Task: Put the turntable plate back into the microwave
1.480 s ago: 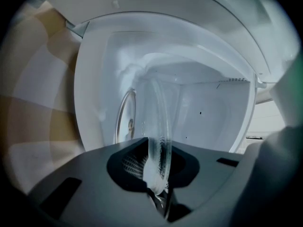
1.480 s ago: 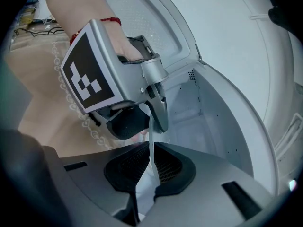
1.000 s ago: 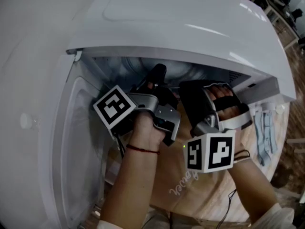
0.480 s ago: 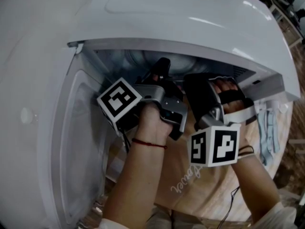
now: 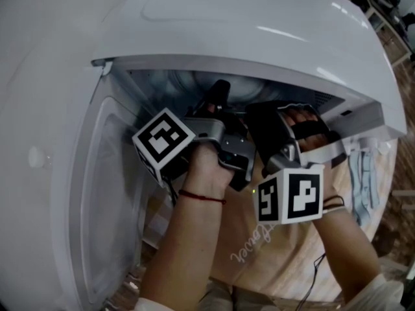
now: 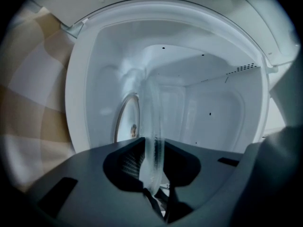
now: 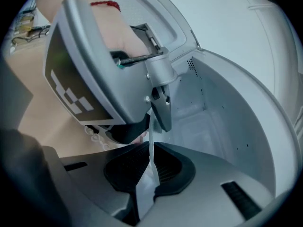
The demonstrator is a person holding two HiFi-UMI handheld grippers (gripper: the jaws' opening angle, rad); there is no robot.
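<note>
Unmoved, left tool (image 6: 152, 148) and right tool (image 7: 150, 150) stay clamped on turntable plate (image 6: 150, 112) in microwave (image 5: 259, 18) above tan surface (image 5: 259, 251).

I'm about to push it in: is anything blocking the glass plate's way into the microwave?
Nothing visible does. The door is open, and no loose object shows in the cavity ahead of the plate.

The microwave (image 5: 272, 24) mouth is crowded; the left gripper (image 6: 152, 169) and right gripper (image 7: 150, 171) sit side by side in it, both clamped on the turntable plate (image 6: 151, 122), which reaches into the cavity (image 6: 213, 112); the left gripper's body stands just before the right one's jaws; the open door (image 5: 97, 193) flanks the head view's left; the top lip (image 5: 259, 70) overhangs both grippers; beside the plate, room lies free to the back wall.
</note>
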